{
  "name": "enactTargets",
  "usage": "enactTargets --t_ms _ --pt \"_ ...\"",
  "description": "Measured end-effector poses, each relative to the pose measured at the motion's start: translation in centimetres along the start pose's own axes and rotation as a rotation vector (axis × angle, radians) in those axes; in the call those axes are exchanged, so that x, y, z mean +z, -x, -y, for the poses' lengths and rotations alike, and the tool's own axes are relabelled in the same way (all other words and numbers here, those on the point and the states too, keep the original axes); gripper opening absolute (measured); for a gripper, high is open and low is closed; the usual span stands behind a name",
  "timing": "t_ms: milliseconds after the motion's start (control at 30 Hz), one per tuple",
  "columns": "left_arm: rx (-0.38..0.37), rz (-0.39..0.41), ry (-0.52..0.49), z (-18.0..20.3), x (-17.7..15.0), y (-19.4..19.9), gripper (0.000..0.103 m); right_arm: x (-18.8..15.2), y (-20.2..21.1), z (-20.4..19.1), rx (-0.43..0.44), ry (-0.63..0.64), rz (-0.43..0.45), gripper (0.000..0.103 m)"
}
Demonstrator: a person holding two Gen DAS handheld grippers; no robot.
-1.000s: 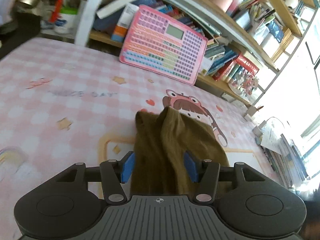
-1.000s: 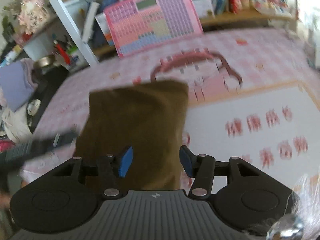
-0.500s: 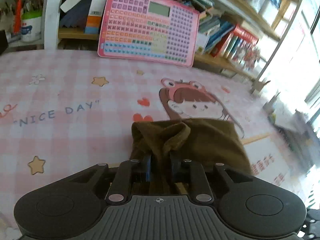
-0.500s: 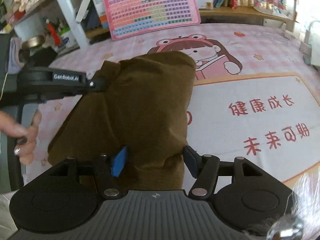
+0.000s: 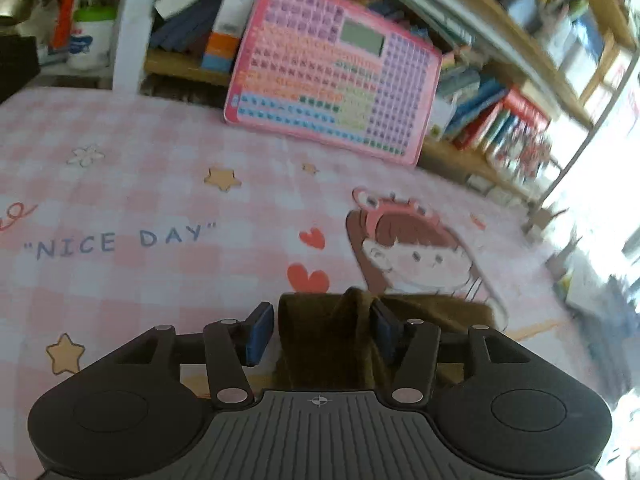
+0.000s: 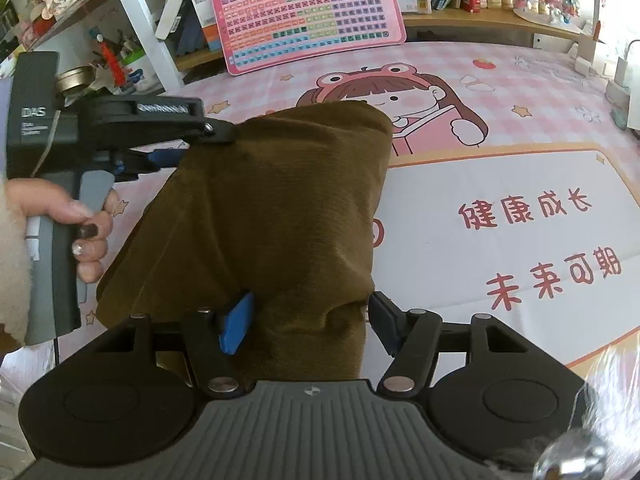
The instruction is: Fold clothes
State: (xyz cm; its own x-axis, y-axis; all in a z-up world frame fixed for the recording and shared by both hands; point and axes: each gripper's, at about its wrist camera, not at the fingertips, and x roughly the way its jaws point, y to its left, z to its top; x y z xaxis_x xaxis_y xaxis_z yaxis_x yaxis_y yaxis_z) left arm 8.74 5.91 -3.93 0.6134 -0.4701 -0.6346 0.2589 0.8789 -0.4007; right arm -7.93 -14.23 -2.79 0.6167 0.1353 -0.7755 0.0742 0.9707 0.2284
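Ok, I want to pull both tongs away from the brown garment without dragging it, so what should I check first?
1. Grip of left tongs released: ok, jaws opening, brown garment between them, unclamped.
2. Grip of right tongs released: ok, open around the garment's near end.
3. Garment supported: ok, lying on the pink mat.
4. Fold flat: not ok, a ridge stands up at the left tongs.
5. Clear of the button board: ok, well apart.
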Motion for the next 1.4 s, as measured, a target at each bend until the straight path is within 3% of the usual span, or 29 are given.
enactTargets --t_ms 100,167,300,400,533,600,633,800,867,967,1033,1067,1100,1233,1400 --pt "-0.026 0.076 0.025 -0.8 -0.2 2.8 0.061 0.0 0.0 0.3 0.009 -0.020 -0.005 0.061" --pt "-0.035 0.065 0.052 -1.8 -0.7 4.4 0.066 0.1 0.1 0.4 0.017 -0.032 -0.003 0.061" --pt "-0.121 -0.085 0.092 -3.0 -3.3 5.4 0.069 0.8 0.3 1.8 0.082 -0.144 0.009 0.063" --pt "-0.148 -0.154 0.124 -3.3 -5.6 5.3 0.071 1.4 -0.2 3.3 0.124 -0.272 -0.009 0.064" --pt "-0.128 -0.144 0.157 -3.1 -6.3 5.3 0.066 1.7 -1.2 3.8 0.151 -0.329 -0.033 0.063" --pt "-0.145 -0.176 0.167 -2.5 -6.2 4.9 0.047 1.8 -1.3 3.7 0.143 -0.323 -0.034 0.056" --pt "-0.135 -0.174 0.155 -2.1 -6.2 5.0 0.043 1.8 -1.2 3.7 0.136 -0.314 -0.031 0.053" --pt "-0.119 -0.152 0.082 0.9 -6.2 6.9 0.028 1.9 1.0 2.9 0.078 -0.168 0.053 0.013" --pt "-0.113 -0.126 -0.001 3.1 -6.6 8.3 0.028 1.9 2.6 2.1 0.046 -0.058 0.095 0.012" --pt "-0.098 -0.145 -0.029 4.2 -7.4 8.5 0.029 1.1 3.2 2.6 0.031 -0.037 0.068 0.013" --pt "-0.091 -0.172 0.005 3.5 -7.9 7.9 0.037 0.5 2.6 4.0 0.046 -0.115 0.016 0.025" --pt "-0.092 -0.179 0.031 3.0 -8.0 7.7 0.037 0.3 2.4 4.8 0.048 -0.155 0.010 0.045" --pt "-0.093 -0.187 0.058 2.5 -8.1 7.5 0.039 0.1 2.2 5.4 0.053 -0.186 0.006 0.055" --pt "-0.145 -0.220 0.145 1.2 -8.1 6.7 0.058 0.2 1.1 7.6 0.124 -0.284 -0.030 0.055" --pt "-0.150 -0.240 0.202 0.9 -8.6 5.5 0.057 0.1 -0.8 8.8 0.242 -0.413 -0.077 0.053"
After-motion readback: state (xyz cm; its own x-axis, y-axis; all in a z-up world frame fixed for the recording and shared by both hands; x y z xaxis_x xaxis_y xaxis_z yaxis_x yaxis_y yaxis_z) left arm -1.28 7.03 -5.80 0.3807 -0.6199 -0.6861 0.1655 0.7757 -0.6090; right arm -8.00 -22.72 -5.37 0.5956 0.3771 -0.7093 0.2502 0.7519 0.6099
